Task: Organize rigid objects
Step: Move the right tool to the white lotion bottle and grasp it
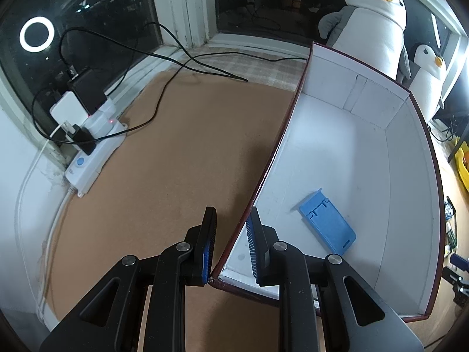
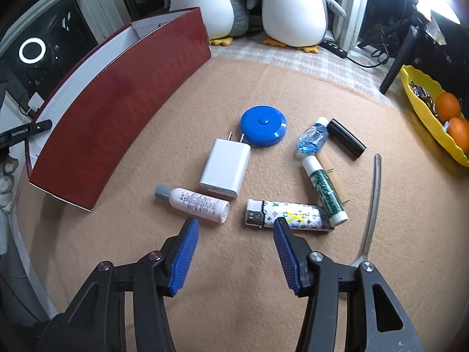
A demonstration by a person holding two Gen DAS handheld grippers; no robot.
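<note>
- Left wrist view: my left gripper (image 1: pixel 231 245) sits narrow, straddling the near left wall of the box (image 1: pixel 410 205), one pad outside, one inside. The pads look just off the cardboard, so I can't tell if they really pinch it.
- Risk here: if I shift this hand, the wall bends or the whole box skids on the tan cloth (image 1: pixel 164 158), and the drop target moves.
- Blue phone stand (image 1: pixel 328 223) already lies flat on the box floor near the front right; a hard drop on top could bounce out.
- Right wrist view: my right gripper (image 2: pixel 236 236) hangs half open, nothing between the pads, above the near edge of the object pile.
- Lotion bottle (image 2: pixel 195 204) lies just off the left pad, patterned lighter (image 2: pixel 288 218) just behind the right pad. Coming straight down I could catch both or knock either one rolling.
- Lighter touches the green glue stick (image 2: pixel 324 189); dragging one nudges the other.
- White charger (image 2: pixel 225 170) and blue round case (image 2: pixel 263 129) sit mid-cloth, touching; spoon (image 2: pixel 373 199) lies toward the right edge, easy to clip with the arm.
</note>
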